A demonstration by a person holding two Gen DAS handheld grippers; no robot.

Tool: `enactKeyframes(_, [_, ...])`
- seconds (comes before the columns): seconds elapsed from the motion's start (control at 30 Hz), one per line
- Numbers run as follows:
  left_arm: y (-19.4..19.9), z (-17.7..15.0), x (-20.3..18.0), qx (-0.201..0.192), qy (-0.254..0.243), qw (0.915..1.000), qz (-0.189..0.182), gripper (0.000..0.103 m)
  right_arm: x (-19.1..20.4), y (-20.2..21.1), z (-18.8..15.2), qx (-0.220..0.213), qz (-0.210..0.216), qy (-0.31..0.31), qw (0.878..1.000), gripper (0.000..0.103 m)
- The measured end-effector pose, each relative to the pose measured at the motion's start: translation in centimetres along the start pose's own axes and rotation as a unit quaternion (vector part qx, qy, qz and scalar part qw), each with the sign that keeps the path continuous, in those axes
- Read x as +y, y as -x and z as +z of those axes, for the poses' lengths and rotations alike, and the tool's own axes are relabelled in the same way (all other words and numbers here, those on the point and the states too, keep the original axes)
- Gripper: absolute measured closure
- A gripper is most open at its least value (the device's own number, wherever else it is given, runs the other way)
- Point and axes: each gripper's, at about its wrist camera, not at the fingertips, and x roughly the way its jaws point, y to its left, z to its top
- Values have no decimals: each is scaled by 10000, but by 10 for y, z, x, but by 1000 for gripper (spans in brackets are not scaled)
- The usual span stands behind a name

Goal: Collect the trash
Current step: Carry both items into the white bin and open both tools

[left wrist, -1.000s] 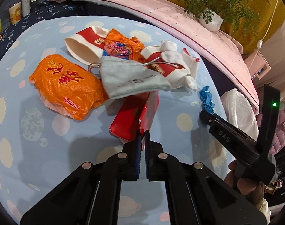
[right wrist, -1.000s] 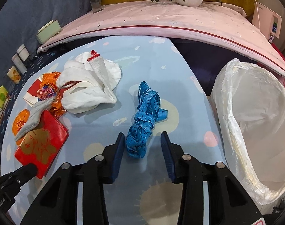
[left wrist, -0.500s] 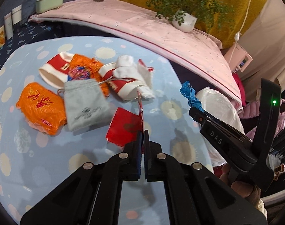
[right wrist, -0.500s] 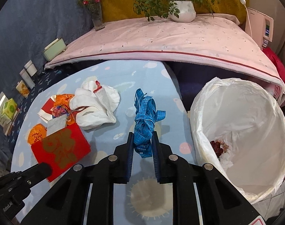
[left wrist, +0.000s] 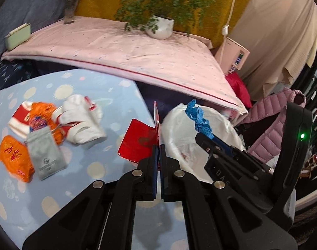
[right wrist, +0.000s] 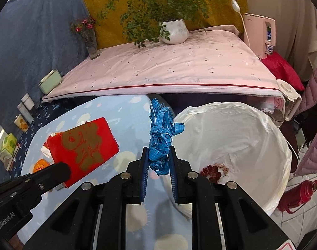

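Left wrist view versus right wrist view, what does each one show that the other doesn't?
Only the left wrist view shows the grey drawstring pouch, the white and red cloths and the whole orange packet. Only the right wrist view shows the red thermos on the floor. Both show the red envelope pinched in the left hand-held gripper, the blue measuring tape in the right hand-held gripper, and the white trash bag.

the bin bag (right wrist: 237, 137) mouth gapes wide beside the table (right wrist: 125, 108), only scraps (right wrist: 213, 169) at its bottom. a pink shelf (right wrist: 179, 73) overhangs behind, a jacket (right wrist: 312, 129) and flask (right wrist: 298, 193) crowd its right.
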Motion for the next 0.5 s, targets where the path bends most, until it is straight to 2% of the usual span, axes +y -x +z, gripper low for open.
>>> enactKeyframes(0.3, [-25, 14, -64, 69, -524, 9979, -363, 102, -57, 9, -4, -46, -327, -464, 9984, 86])
enactKeyframes(0.5, [-39, 17, -85, 162, -659, 9966, -467, 101, -76, 12, -7, -54, -420, -607, 9973, 85])
